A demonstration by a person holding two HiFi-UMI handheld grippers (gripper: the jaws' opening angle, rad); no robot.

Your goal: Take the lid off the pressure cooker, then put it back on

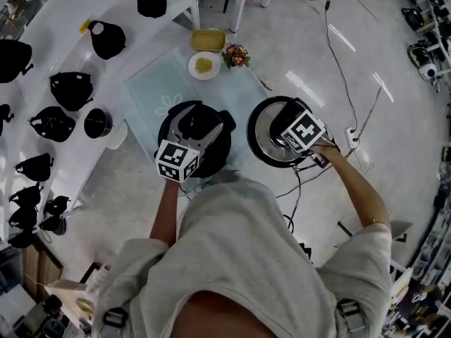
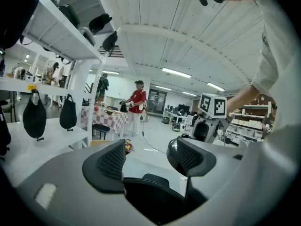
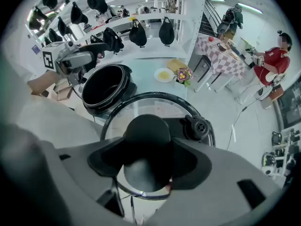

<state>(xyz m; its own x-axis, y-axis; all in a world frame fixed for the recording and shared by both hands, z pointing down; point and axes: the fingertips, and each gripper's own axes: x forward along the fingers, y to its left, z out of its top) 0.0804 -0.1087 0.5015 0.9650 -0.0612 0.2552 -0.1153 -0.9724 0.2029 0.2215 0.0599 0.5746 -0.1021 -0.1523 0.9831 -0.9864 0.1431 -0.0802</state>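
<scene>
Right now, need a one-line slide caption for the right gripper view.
Right hand-held gripper clamps the lid by its knob, holding it beside the open pressure cooker.

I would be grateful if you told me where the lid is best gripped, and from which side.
By the round black knob at the centre of the lid, from above, one jaw on each side. It stands proud of the flat glass, whereas the rim is wide and thin. The right gripper is shut on it that way.
</scene>
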